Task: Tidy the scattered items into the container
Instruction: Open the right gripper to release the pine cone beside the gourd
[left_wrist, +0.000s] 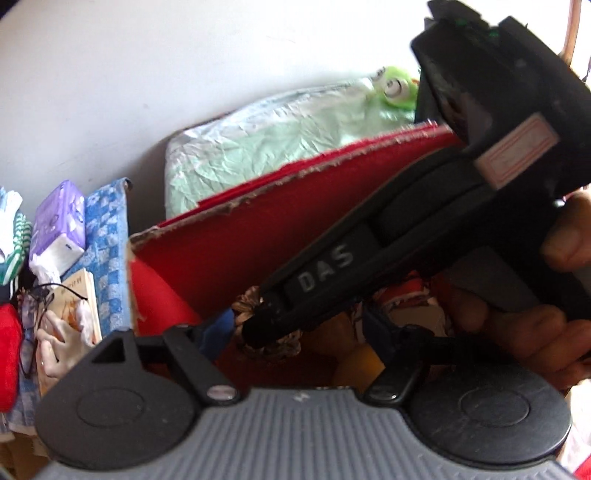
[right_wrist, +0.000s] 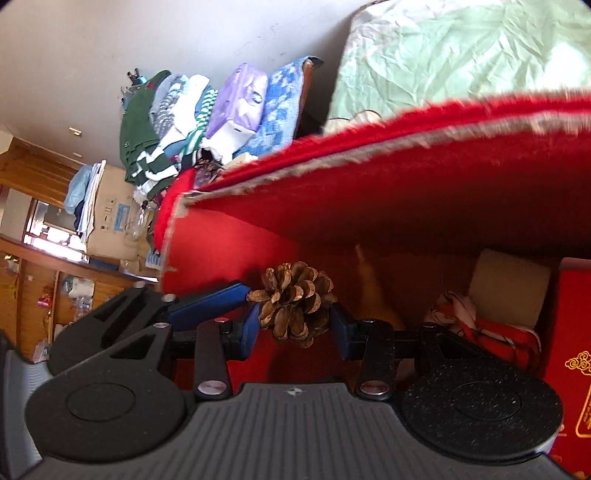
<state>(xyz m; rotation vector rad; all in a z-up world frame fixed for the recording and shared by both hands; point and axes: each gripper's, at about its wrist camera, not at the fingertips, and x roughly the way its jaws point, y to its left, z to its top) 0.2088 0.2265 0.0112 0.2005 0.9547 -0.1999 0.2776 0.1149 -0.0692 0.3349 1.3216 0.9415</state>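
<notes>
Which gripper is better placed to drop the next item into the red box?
The right gripper: it already holds the pine cone over the red box. The left gripper looks empty.

The red box (right_wrist: 369, 206) looks like fuzzy felt over raw-edged cardboard; the pine cone (right_wrist: 291, 302) has dry, woody scales; the bedding (right_wrist: 461, 59) is crinkled cloth.

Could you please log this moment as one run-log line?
right gripper: shut on pine cone | left gripper: open, empty | both over red box
</notes>
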